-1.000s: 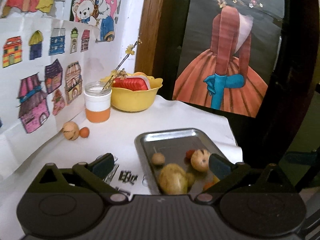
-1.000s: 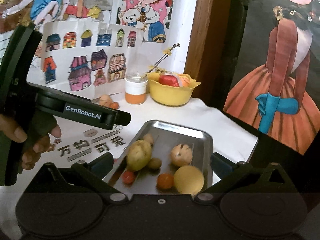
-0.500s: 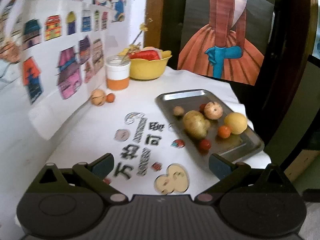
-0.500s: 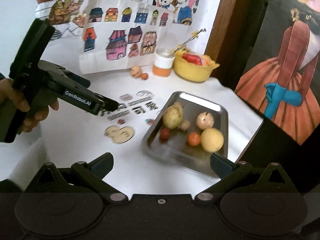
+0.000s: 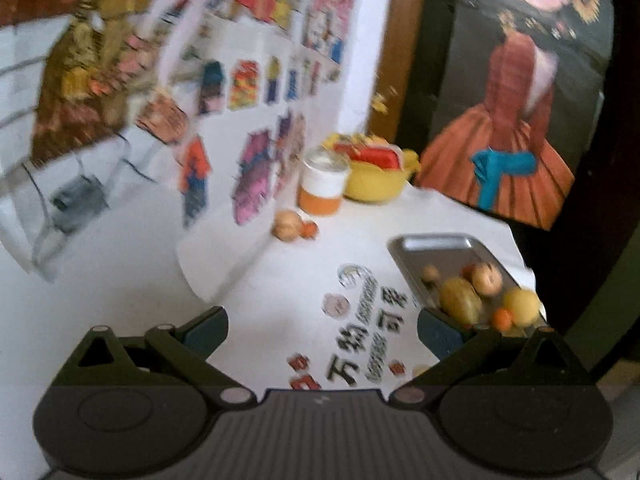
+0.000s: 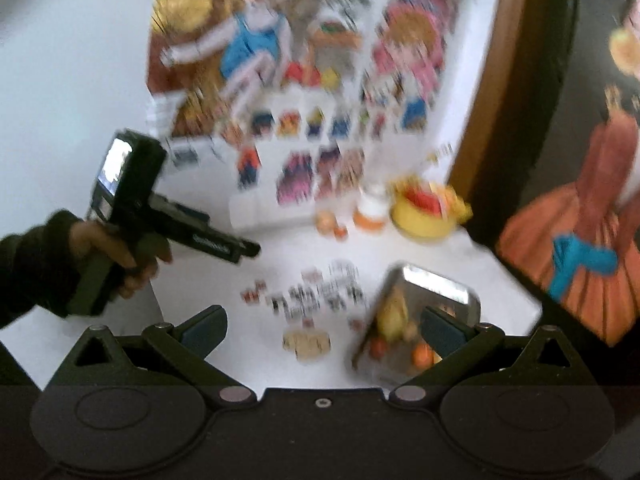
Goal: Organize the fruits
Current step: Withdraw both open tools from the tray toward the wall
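Observation:
A metal tray [image 5: 434,250] [image 6: 436,286] on the white table holds several fruits: a yellow-green pear-like one [image 5: 460,300], a speckled apple [image 5: 486,278], a yellow round fruit [image 5: 520,306] and small orange ones. Two more fruits, a tan one [image 5: 286,226] and a small orange one [image 5: 309,229], lie by the wall. My left gripper [image 5: 322,330] is open and empty, held high and back from the tray. My right gripper [image 6: 322,330] is open too, well above the table. Both views are blurred.
A yellow bowl [image 5: 376,184] with red contents and a white-and-orange jar [image 5: 322,186] stand at the back. Printed lettering [image 5: 360,340] marks the tablecloth. Drawings cover the wall on the left. A hand [image 6: 116,252] holds the left gripper's body [image 6: 188,232].
Both grippers have pulled back and up from the tray, which now looks smaller and farther. The fruits on the tray have stayed put. Both stay open.

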A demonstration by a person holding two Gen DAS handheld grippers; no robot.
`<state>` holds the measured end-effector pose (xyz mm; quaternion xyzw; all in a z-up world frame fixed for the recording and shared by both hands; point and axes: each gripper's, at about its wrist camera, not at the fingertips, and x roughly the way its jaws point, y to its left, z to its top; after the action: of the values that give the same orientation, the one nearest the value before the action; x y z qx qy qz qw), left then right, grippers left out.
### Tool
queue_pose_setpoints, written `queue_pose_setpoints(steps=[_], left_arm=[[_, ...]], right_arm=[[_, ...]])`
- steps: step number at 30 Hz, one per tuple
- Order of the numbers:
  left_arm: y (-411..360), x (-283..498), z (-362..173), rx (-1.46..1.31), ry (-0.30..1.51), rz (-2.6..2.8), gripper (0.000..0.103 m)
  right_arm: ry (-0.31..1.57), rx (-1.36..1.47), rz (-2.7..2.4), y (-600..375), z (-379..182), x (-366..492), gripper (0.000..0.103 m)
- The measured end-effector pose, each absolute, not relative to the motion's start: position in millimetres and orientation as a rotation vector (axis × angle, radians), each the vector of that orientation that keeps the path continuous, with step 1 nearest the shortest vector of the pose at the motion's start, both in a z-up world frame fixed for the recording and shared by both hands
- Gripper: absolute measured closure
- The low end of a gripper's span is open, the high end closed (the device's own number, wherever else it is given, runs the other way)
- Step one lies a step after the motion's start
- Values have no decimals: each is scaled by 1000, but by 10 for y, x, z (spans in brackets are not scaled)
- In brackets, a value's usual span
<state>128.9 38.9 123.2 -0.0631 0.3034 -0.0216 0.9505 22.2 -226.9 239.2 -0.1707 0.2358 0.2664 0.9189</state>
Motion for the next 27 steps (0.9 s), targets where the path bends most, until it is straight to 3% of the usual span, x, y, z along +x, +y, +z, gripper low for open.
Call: queue_pose_setpoints(steps=[11,27], left_arm=[[608,1643,1367,-153,557,51,0],[605,2626,956,-256,615,138,0]], right_arm=[[380,-341,594,-1908,2836,1177,1],[470,-345,638,-1622,2379,2746,1]])
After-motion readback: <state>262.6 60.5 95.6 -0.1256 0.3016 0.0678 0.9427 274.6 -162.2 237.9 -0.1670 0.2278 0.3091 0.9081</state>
